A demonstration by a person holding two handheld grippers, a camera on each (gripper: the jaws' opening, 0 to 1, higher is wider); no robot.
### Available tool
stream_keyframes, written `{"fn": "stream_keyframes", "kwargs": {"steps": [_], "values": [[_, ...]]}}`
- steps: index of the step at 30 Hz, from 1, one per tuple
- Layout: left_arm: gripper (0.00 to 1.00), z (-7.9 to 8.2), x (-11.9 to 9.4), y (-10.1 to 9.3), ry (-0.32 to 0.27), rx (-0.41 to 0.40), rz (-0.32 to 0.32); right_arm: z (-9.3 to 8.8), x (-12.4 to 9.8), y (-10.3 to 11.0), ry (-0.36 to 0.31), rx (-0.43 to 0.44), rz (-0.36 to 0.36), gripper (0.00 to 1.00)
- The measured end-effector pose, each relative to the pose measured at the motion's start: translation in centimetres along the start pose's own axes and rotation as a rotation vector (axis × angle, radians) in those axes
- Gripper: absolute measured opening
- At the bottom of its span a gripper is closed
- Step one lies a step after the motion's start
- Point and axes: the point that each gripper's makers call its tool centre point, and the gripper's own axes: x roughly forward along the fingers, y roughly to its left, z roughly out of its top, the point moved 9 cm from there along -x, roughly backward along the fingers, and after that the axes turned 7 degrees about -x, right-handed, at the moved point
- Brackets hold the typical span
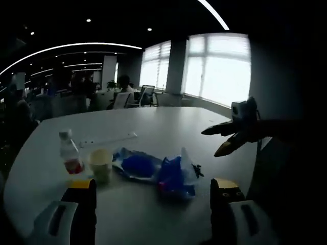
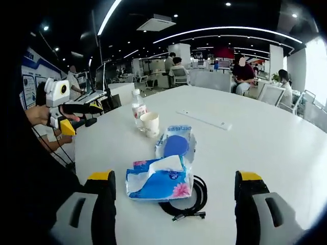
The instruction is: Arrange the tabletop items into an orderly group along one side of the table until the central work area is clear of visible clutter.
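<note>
Clutter sits mid white tabletop [image 2: 265,148]: blue-and-white tissue pack [image 2: 159,181] with pink flower print, tissue sticking out the top, lying on a coiled black cable [image 2: 190,205]. Just behind it a clear bag [image 2: 176,145] holding a blue round item. Paper cup [image 2: 149,124] beside a water bottle [image 2: 137,109], red label; cup contents not visible. Long white strip [image 2: 203,119] farther back, apart.

Right gripper view shows the cable clearly; left gripper view is dark, only a bit of it at the pack.

Left gripper [image 1: 153,196] fingers apart, empty, near the cup. Right gripper [image 2: 174,186] fingers apart, empty, straddling the tissue pack.
</note>
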Motion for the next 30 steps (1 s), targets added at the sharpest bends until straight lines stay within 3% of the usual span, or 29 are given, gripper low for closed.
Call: {"fn": "stream_keyframes", "kwargs": {"steps": [5, 9, 12, 19, 23, 30], "values": [[0.87, -1.2, 1.4, -1.7, 0.061, -0.017, -0.045, -0.5, 0.8, -0.7, 0.033, 0.002, 0.009, 0.86], [0.83, -1.9, 2.4, -2.7, 0.07, -0.093, -0.06, -1.1, 1.2, -1.3, 0.052, -0.002, 0.018, 0.83], [0.76, -2.7, 3.0, -2.8, 0.071, -0.108, -0.066, -1.2, 1.5, -1.5, 0.052, 0.0, 0.028, 0.81], [0.64, -4.9, 4.3, -3.8, 0.134, -0.147, -0.106, -2.7, 2.7, -2.0, 0.117, -0.042, 0.065, 0.71], [0.58, -6.1, 5.4, -4.3, 0.173, -0.163, -0.119, -3.2, 3.4, -2.5, 0.122, -0.054, 0.082, 0.67], [0.5, -6.6, 7.0, -5.5, 0.189, -0.233, -0.147, -3.9, 4.5, -2.9, 0.139, -0.067, 0.108, 0.59]]}}
